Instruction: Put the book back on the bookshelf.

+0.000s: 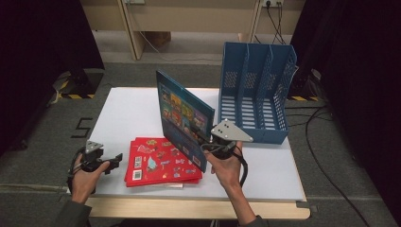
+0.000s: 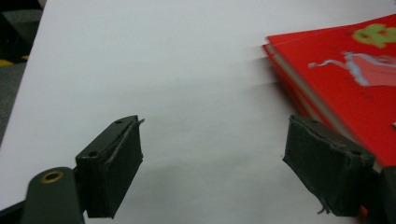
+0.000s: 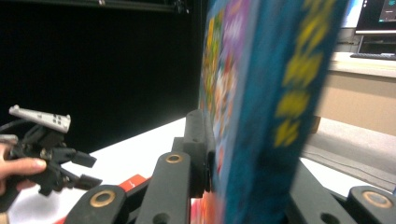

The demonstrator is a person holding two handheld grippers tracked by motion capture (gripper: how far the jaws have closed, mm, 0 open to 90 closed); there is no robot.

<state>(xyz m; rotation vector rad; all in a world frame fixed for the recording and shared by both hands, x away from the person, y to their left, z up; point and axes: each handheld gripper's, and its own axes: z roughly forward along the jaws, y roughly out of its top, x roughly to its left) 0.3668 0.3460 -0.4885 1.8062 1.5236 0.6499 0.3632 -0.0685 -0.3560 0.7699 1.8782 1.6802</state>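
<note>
Blue picture book (image 1: 182, 118), standing upright on its lower edge over the white table (image 1: 127, 111), is clamped at its near bottom corner by the right gripper (image 1: 208, 139), whose jaws are pressed tight on the cover. Its long axis rises steeply, with the cover facing the person's left. The blue file rack (image 1: 255, 92) with open slots stands just to the right and behind, so the book lies nearest the right hand and the rack's near compartments. A stack of red books (image 1: 161, 163) lies flat beneath and left of it. Farther left, the left gripper (image 2: 212, 172) hovers low over bare table with jaws spread wide, holding nothing. In the right gripper view the book is blurred, and its title cannot be read.
</note>
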